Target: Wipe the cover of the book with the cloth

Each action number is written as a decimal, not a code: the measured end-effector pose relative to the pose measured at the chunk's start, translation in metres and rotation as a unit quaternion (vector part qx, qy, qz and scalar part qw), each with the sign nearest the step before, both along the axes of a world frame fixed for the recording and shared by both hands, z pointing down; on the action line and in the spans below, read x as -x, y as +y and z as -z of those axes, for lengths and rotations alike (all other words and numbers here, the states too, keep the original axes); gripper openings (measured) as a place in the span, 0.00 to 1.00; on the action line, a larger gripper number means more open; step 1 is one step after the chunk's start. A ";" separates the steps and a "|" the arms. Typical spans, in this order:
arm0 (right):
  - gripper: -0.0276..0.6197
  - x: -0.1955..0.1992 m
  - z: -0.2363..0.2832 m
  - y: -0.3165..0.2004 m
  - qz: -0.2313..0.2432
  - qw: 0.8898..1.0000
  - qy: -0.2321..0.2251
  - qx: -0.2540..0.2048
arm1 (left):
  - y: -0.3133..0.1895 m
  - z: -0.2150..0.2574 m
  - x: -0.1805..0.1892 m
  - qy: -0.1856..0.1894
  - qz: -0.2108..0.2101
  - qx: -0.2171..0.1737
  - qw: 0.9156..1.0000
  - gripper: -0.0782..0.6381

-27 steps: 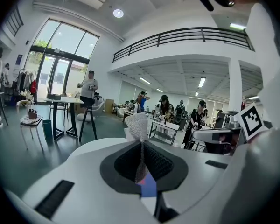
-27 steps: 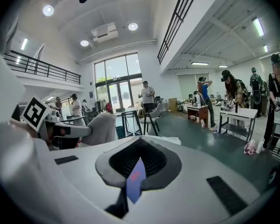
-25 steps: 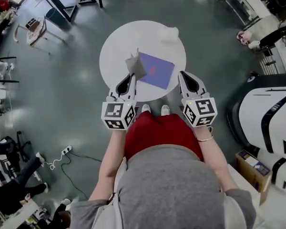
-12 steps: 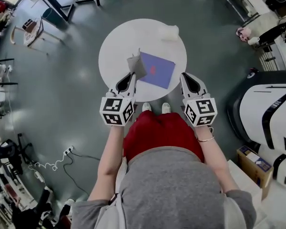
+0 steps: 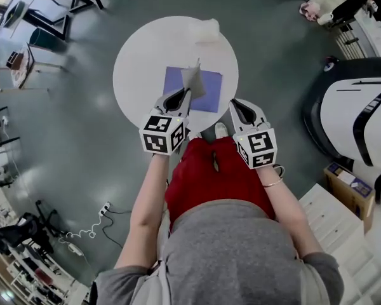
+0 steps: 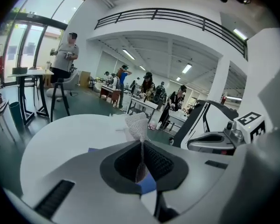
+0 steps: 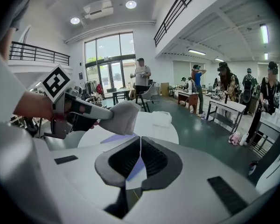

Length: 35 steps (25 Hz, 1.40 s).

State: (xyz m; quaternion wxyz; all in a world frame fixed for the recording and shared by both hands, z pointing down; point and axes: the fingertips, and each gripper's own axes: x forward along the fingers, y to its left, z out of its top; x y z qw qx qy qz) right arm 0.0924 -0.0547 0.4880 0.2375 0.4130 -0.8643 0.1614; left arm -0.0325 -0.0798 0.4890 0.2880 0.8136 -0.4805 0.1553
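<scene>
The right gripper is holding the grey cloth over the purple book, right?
No, the left gripper holds the grey cloth over the purple book; the left gripper view shows it pinched between those jaws. The right gripper is shut on nothing.

no readable words or numbers; cubes on the left gripper [image 5: 188,93] and right gripper [image 5: 235,105] show only square coded markers

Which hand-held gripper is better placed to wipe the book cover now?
Left. The left hand-held gripper is shut on the cloth over the book; the right hand-held gripper is shut and empty.
</scene>
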 end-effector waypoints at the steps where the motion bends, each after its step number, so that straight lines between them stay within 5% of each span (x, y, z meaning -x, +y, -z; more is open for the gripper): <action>1: 0.09 0.001 -0.005 0.000 -0.002 1.000 0.003 0.004 | -0.004 -0.005 -0.007 0.001 -0.013 0.006 1.000 0.14; 14: 0.09 0.004 -0.042 -0.015 -0.029 0.998 0.029 0.040 | -0.039 -0.078 -0.074 -0.010 -0.112 0.093 0.989 0.14; 23: 0.09 0.009 -0.064 -0.018 -0.026 0.997 0.036 0.066 | -0.049 -0.114 -0.050 -0.037 -0.091 0.130 0.987 0.14; 35: 0.09 0.032 -0.073 -0.021 0.013 0.996 0.050 0.070 | -0.043 -0.125 0.037 -0.074 0.001 0.142 0.987 0.14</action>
